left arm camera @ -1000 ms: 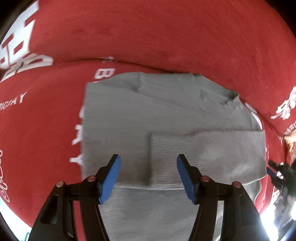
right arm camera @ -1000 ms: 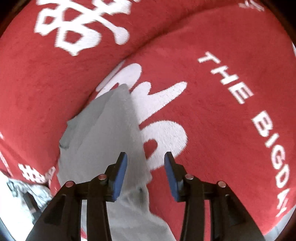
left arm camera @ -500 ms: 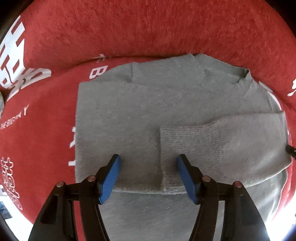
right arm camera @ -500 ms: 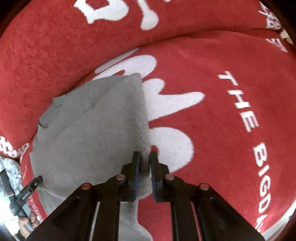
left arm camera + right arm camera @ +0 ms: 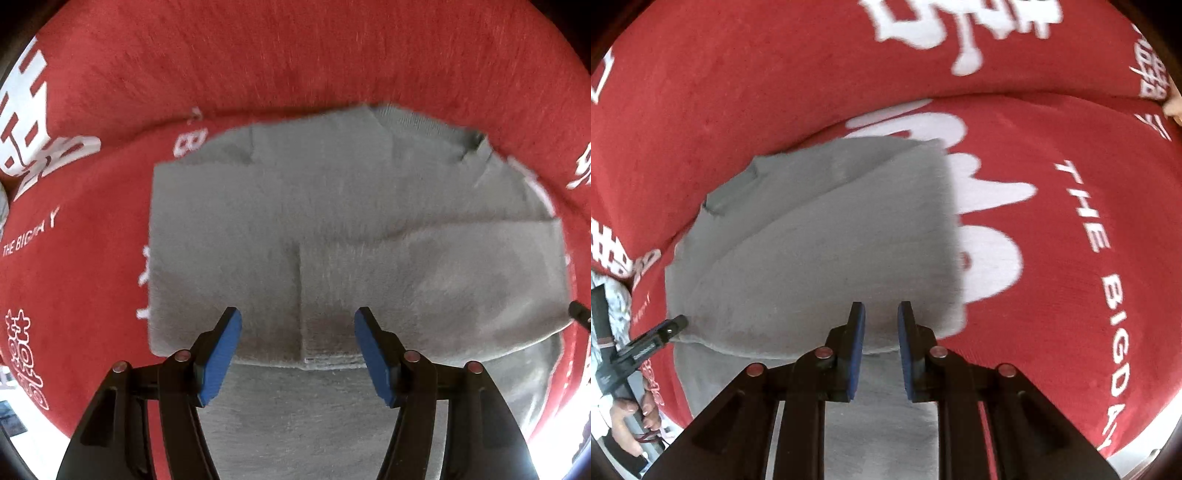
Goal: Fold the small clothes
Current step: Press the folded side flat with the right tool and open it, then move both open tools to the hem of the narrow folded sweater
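The grey sweater lies flat on a red plush cover printed with white lettering, its neckline toward the far edge where the cover rises into a fold. A sleeve is folded across the body from the right side, its ribbed cuff ending near the middle of the garment, and the sweater's lower part runs on toward the camera under that folded layer.

The left gripper points down over the cuff with its 2 blue pads spread wide, 1 on each side of the cuff end; nothing is pinched between them.

In the right wrist view the same sweater shows from its right edge, the folded sleeve's edge lying along the white print of the cover. The right gripper hangs above the garment's near right part. Its jaws have just been closing and now stand close together with a narrow gap, and no cloth is between the pads. At the left edge a person's hand holds the other gripper's handle.
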A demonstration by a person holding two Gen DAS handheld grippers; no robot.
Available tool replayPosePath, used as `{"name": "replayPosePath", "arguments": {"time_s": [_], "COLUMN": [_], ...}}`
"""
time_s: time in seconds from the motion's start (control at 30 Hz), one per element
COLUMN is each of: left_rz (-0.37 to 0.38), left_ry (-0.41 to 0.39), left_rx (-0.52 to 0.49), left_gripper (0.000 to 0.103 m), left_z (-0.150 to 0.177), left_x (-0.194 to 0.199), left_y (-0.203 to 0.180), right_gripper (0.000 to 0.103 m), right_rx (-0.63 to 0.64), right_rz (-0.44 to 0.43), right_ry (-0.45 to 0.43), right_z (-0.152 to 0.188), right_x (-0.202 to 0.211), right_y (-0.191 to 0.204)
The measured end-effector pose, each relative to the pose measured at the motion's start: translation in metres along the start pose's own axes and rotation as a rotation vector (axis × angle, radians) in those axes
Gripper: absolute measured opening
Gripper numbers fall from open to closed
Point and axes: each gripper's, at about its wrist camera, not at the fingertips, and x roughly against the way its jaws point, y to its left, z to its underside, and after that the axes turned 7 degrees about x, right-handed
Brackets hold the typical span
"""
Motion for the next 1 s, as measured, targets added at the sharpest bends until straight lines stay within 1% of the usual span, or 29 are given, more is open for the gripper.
{"name": "replayPosePath", "arguments": {"time_s": [0.03,0.07,0.1,0.13,0.17,0.2,0.33,0.43,0.5,0.63,0.73,0.8,0.9,1.0], "left_rz": [-0.012,-0.008,-0.008,-0.024,-0.037,-0.038,-0.039,-0.047,-0.052,-0.067,-0.084,-0.091,-0.098,-0.103], "left_ry": [0.015,0.007,-0.007,-0.009,-0.011,-0.012,-0.006,-0.004,-0.004,-0.002,0.003,0.008,0.008,0.011], "left_rx": [0.001,0.005,0.007,0.005,0.004,0.006,0.013,0.021,0.022,0.02,0.023,0.024,0.03,0.036], "left_gripper": [0.065,0.066,0.07,0.073,0.077,0.077,0.077,0.077,0.077,0.077,0.077,0.077,0.077,0.077], "left_z": [0.001,0.003,0.004,0.005,0.005,0.006,0.006,0.007,0.01,0.013,0.013,0.013,0.015,0.016], "left_x": [-0.007,-0.008,-0.007,-0.007,-0.006,-0.006,-0.007,-0.005,-0.001,0.003,0.005,0.006,0.011,0.011], "left_y": [0.001,0.002,0.003,0.003,0.004,0.005,0.006,0.004,0.0,-0.007,-0.011,-0.013,-0.019,-0.023], "right_gripper": [0.019,0.019,0.018,0.016,0.011,0.01,0.01,0.014,0.014,0.014,0.021,0.028,0.029,0.031], "right_rx": [0.004,0.007,0.006,0.001,-0.006,-0.019,-0.05,-0.061,-0.078,-0.133,-0.148,-0.162,-0.185,-0.205], "right_rz": [0.004,0.014,0.029,0.03,0.02,0.012,0.002,-0.01,-0.017,-0.074,-0.074,-0.076,-0.086,-0.093], "right_ry": [0.014,0.034,0.057,0.066,0.054,0.045,0.05,0.058,0.061,0.063,0.064,0.065,0.062,0.046], "right_z": [0.0,0.001,0.004,0.007,0.009,0.011,0.015,0.02,0.025,0.029,0.032,0.03,0.028,0.017], "right_x": [-0.007,-0.014,-0.02,-0.025,-0.025,-0.022,-0.014,-0.006,0.001,0.005,0.007,0.007,0.01,0.01], "right_y": [0.004,0.005,0.002,-0.002,-0.005,-0.01,-0.014,-0.015,-0.018,-0.031,-0.037,-0.041,-0.049,-0.059]}}
